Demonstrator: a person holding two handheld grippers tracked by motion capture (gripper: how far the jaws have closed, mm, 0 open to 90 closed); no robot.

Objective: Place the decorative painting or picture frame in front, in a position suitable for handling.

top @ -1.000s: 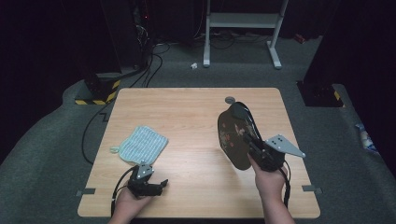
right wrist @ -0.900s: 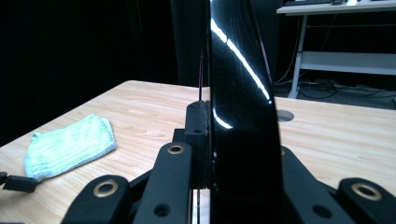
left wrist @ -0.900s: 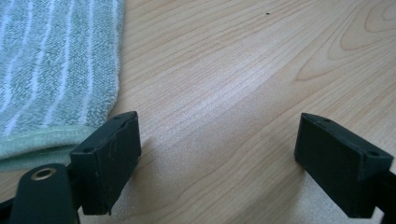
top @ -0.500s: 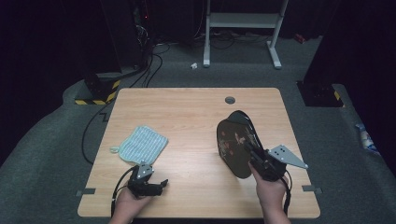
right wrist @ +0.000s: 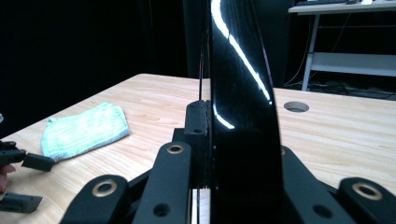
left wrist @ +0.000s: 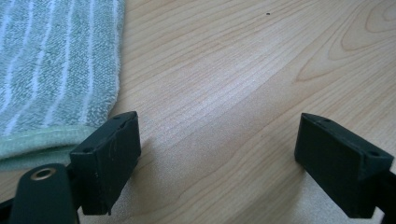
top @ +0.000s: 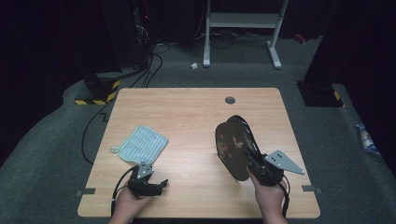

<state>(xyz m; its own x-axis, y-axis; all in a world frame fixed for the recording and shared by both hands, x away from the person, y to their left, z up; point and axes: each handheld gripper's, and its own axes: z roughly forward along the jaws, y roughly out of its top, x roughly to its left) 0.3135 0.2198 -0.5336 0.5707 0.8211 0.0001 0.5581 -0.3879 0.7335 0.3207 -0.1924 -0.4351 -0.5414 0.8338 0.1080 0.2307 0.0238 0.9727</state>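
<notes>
Clamping the rim of a glossy black round plate (top: pixel 232 148), the right hand-held gripper (top: pixel 259 164) holds it on edge above the right half of the light wooden worktop (top: pixel 196 116); its lower edge appears to hang just clear of the wood. In the right gripper view the plate (right wrist: pixel 240 107) stands vertical between closed jaws. The left hand-held gripper (top: pixel 150 181) rests near the front edge, jaws spread wide, just beside a green-and-white striped towel cloth (top: pixel 141 143).
</notes>
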